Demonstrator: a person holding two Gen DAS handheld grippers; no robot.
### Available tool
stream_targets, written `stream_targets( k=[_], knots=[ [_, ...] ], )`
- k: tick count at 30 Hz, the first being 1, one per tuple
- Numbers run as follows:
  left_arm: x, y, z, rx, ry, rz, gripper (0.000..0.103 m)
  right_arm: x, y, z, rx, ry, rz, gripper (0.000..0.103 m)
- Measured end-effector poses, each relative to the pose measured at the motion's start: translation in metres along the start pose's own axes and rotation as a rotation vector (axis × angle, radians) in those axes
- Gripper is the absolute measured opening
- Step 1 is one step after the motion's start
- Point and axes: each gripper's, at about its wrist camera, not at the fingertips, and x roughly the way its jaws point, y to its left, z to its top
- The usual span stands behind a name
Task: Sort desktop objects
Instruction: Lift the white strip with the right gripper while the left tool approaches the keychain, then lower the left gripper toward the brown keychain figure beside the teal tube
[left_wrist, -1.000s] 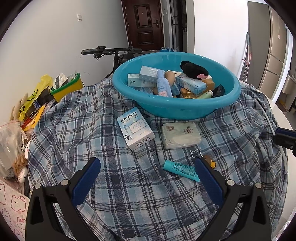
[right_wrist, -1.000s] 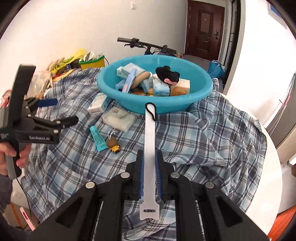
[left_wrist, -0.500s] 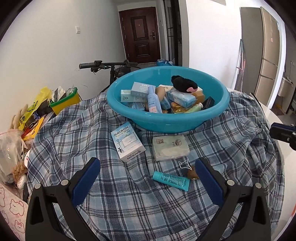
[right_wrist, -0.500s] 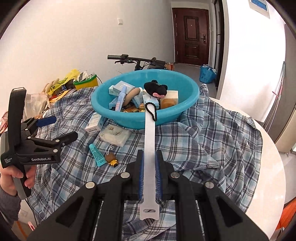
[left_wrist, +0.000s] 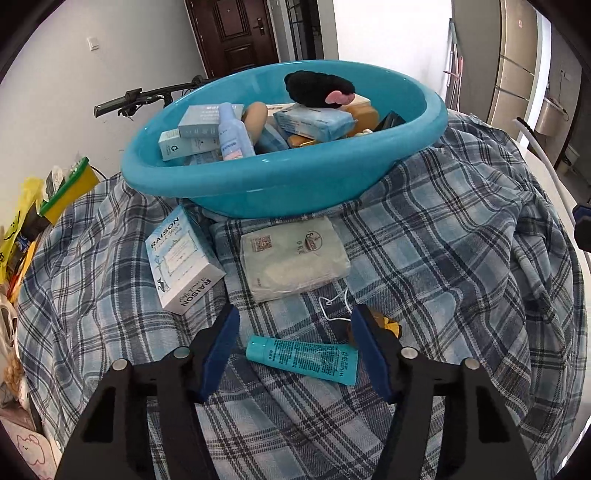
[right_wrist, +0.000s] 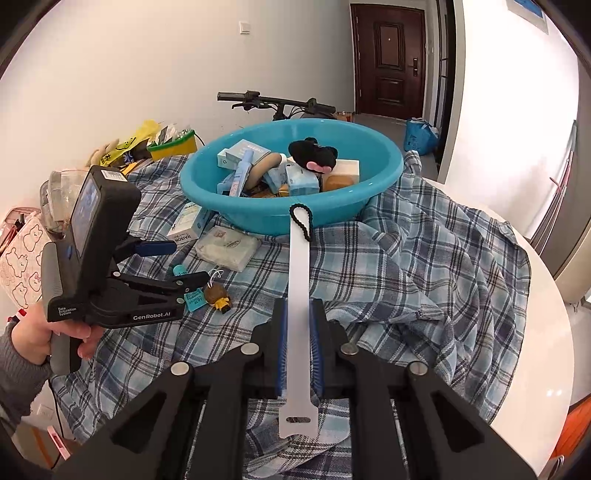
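Left tongs astride teal tube

Both views are brightly and evenly lit by daylight. Shadows are soft and short. Glare spots appear on the white counter and along the blue basin rim. Fisheye distortion curves walls and door frames; black vignetting fills the corners. Focus is sharp, with slight softness at the periphery.

My left wrist camera sits low and close over the plaid cloth, facing the blue basin. My right wrist camera looks from farther back and higher toward the same basin; both share cloth and basin.
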Motion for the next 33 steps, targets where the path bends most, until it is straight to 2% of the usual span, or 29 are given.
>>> stream_targets(
  k=[2, 8, 10, 11, 12, 15, 19, 28, 33],
  knots=[
    [0.005, -0.002, 0.001, 0.009, 0.013, -0.020, 0.049, 0.001, -0.002, -0.001, 0.002, 0.004, -0.004, 0.011],
    [0.005, -0.007, 0.002, 0.025, 0.021, -0.059, 0.049, 0.002, -0.009, -0.003, 0.023, 0.006, -0.006, 0.011],
    [0.003, -0.008, 0.002, 0.013, 0.024, -0.091, 0.063, 0.002, -0.009, -0.004, 0.024, 0.006, -0.006, 0.011],
    [0.001, -0.008, 0.001, 0.009, 0.018, -0.106, 0.077, 0.002, -0.009, -0.004, 0.024, 0.006, -0.006, 0.011],
    [-0.001, -0.009, 0.000, 0.010, 0.005, -0.114, 0.083, 0.002, -0.009, -0.004, 0.023, 0.005, -0.006, 0.011],
    [-0.006, -0.017, -0.002, 0.050, -0.018, -0.072, 0.083, 0.002, -0.009, -0.004, 0.024, 0.005, -0.001, 0.011],
    [0.000, -0.027, -0.005, 0.103, -0.001, -0.009, 0.083, 0.002, -0.010, -0.004, 0.027, 0.005, 0.002, 0.011],
    [0.004, -0.043, -0.007, 0.163, 0.006, -0.030, 0.083, 0.004, -0.019, -0.007, 0.057, 0.014, 0.001, 0.011],
    [0.013, -0.043, -0.009, 0.155, 0.027, -0.032, 0.083, -0.001, -0.020, -0.008, 0.063, 0.003, 0.009, 0.011]
  ],
)
